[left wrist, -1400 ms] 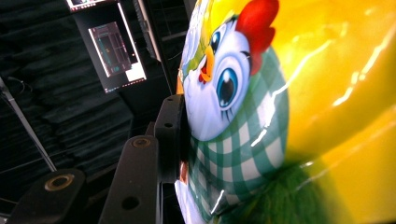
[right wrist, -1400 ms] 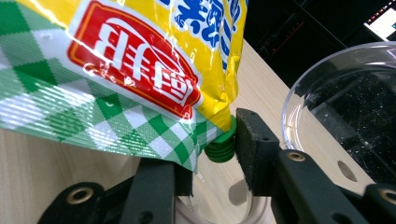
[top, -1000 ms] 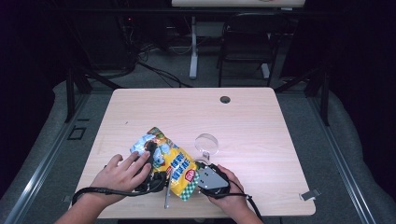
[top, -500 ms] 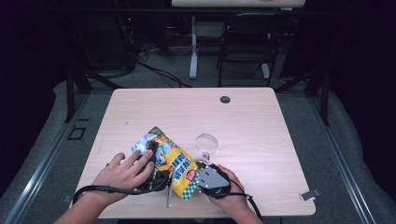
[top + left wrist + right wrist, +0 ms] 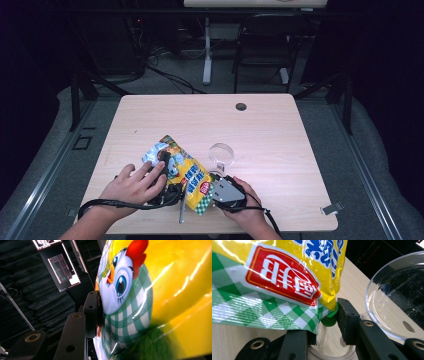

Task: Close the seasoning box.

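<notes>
left forearm: comes in from the bottom left of the high view, angled toward table centre.
left hand: lies flat, fingers spread over the left gripper.
left gripper jaws: partly apart, one pad flat against a glossy surface.
right hand: wraps the right gripper from behind, low at the near edge.
right gripper jaws: partly apart.

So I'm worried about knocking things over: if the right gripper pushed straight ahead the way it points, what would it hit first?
Probably the clear round dish, just beyond the right gripper, which already has the snack bag between its jaws; depth is hard to judge.
</notes>
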Tool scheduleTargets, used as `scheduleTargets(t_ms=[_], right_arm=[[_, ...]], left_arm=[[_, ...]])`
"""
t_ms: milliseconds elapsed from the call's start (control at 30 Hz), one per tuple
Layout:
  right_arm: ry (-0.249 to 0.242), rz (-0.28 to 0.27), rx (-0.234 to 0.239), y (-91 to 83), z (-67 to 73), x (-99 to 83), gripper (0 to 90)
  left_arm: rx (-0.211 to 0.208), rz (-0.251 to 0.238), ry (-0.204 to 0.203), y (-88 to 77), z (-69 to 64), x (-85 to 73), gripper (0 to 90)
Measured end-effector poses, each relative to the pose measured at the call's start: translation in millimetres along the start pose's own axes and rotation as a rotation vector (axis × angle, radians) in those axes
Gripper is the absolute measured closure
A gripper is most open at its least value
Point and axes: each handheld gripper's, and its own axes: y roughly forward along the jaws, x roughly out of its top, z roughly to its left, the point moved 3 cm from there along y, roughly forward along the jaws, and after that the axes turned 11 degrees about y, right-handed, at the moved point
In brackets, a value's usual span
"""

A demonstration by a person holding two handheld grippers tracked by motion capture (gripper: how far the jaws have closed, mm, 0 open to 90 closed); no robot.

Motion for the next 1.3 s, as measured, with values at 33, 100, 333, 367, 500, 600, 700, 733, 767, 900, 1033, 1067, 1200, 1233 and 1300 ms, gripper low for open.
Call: scheduleTargets(t_ms=[33, 100, 333, 367, 500, 600, 700, 733, 767, 900, 1033, 1067, 1200, 1233, 1300], right_arm=[[-0.002, 0.001, 0.001, 0.0, -0.2, 0.0, 70.3], [0.000, -0.002, -0.002, 0.0, -0.3, -0.1, 70.3], [0.001, 0.002, -0.002, 0.2, -0.9, -0.5, 70.3], [0.002, 0.002, -0.001, 0.3, -1.0, -0.5, 70.3], [0.018, 0.000, 0.006, 0.8, -2.0, -0.9, 70.3], [0.021, 0.001, 0.009, 0.4, -2.4, -0.7, 70.4], [0.027, 0.003, 0.009, 0.1, -2.8, -0.8, 70.3], [0.031, 0.003, 0.010, 0.1, -3.0, -0.8, 70.4], [0.037, 0.003, 0.015, -0.1, -3.3, -0.8, 70.4], [0.056, 0.003, 0.025, -0.6, -4.7, -1.0, 70.3], [0.066, 0.006, 0.031, -0.9, -5.5, -1.1, 70.3], [0.070, 0.004, 0.032, -1.0, -5.5, -1.0, 70.3], [0.076, 0.006, 0.036, -1.6, -6.1, -0.7, 70.3], [0.082, 0.008, 0.041, -1.6, -6.3, -0.8, 70.3], [0.088, 0.008, 0.047, -1.5, -6.7, -0.8, 70.4]], left_arm=[[0.003, -0.001, 0.000, -0.2, 0.2, 0.0, 64.2], [0.003, -0.002, 0.000, -0.4, 0.5, 0.2, 64.2], [0.002, 0.001, 0.006, -1.0, 1.4, 0.9, 64.3], [0.001, 0.000, 0.008, -1.1, 1.6, 1.0, 64.3], [0.013, 0.000, 0.013, -1.7, 2.6, 1.1, 64.4], [0.015, -0.005, 0.024, -2.0, 4.8, 1.5, 64.4], [0.011, -0.006, 0.025, -2.0, 5.3, 1.8, 64.5], [0.022, -0.005, 0.028, -1.8, 5.5, 1.8, 64.5], [0.010, -0.006, 0.027, -2.0, 5.8, 1.9, 64.5], [-0.001, -0.006, 0.016, -1.8, 5.3, 2.2, 64.5], [0.006, -0.002, 0.024, -2.0, 6.3, 2.3, 64.5], [0.004, -0.003, 0.023, -2.0, 6.6, 2.2, 64.5], [0.016, -0.009, 0.027, -2.1, 8.0, 2.7, 64.6], [0.017, -0.010, 0.031, -2.1, 8.4, 2.9, 64.6], [0.014, -0.009, 0.034, -2.0, 8.9, 2.9, 64.6]])
